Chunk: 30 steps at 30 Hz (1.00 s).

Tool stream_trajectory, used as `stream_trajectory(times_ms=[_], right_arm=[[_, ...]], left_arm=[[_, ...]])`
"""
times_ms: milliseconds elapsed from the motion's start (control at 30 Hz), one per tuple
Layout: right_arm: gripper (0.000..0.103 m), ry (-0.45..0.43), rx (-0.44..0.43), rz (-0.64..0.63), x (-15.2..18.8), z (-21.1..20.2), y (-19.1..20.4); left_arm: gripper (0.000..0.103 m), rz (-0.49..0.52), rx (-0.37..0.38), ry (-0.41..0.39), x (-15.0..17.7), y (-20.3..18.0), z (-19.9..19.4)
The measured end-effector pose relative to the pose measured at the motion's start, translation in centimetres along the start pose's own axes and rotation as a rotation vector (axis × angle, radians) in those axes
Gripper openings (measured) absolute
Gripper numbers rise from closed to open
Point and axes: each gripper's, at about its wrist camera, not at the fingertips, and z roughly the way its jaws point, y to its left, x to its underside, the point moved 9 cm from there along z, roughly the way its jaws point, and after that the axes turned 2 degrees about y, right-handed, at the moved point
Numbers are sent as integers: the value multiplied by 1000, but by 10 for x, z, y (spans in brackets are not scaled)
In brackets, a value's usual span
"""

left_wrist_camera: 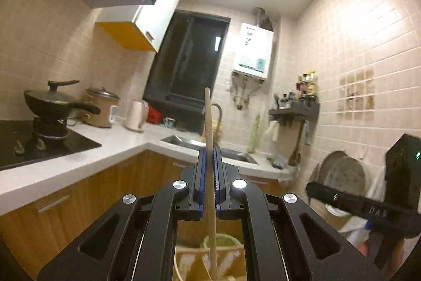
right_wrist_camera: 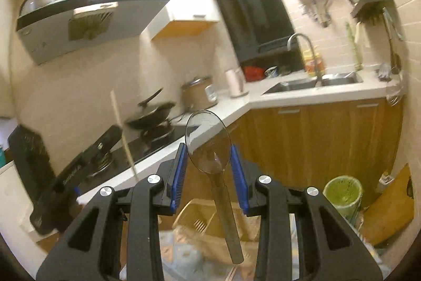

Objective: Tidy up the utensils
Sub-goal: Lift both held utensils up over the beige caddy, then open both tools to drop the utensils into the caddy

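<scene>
Left wrist: left gripper (left_wrist_camera: 209, 175) fingers pinching a wooden chopstick (left_wrist_camera: 208, 123), upright, lifted above the basket (left_wrist_camera: 194, 254). Right wrist: right gripper (right_wrist_camera: 209, 175) fingers gripping a clear plastic spoon (right_wrist_camera: 208, 141). Both raised, neither yet stowed; sorting unfinished.

Legible text: "DAS" on right gripper (left_wrist_camera: 376, 212) body | water heater (left_wrist_camera: 254, 50) labels: unreadable | range hood (right_wrist_camera: 79, 25) lettering: unreadable

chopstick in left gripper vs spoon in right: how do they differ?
The wooden chopstick is thin, opaque and pale; the clear plastic spoon is see-through with a broad bowl. The left gripper is nearly shut on the chopstick; the right gripper stands wider around the spoon. Both point upward.
</scene>
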Motion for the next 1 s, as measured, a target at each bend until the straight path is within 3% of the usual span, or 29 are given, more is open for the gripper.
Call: stream_trajectory(times_ms=[200,467,667,700,733,833,1000], right_arm=[[30,-4,104,-16,6,37,-37],[31,40,109,-23,41,70,-55],[32,50,96,-51,59,67,-58],[33,67,92,-58,64,65,-58],[42,76,98,-62,67,62,-56],[67,67,94,-47,72,43,-57],[67,112,87,-17,77,5,-54]], left_arm=[[3,26,-46,18,25,9,39],[4,49,-112,48,64,25,65],[4,71,-97,93,89,27,62],[4,71,-90,103,92,27,60],[9,71,-78,118,95,27,58],[30,57,-53,157,103,32,46],[31,27,-53,157,92,48,9]])
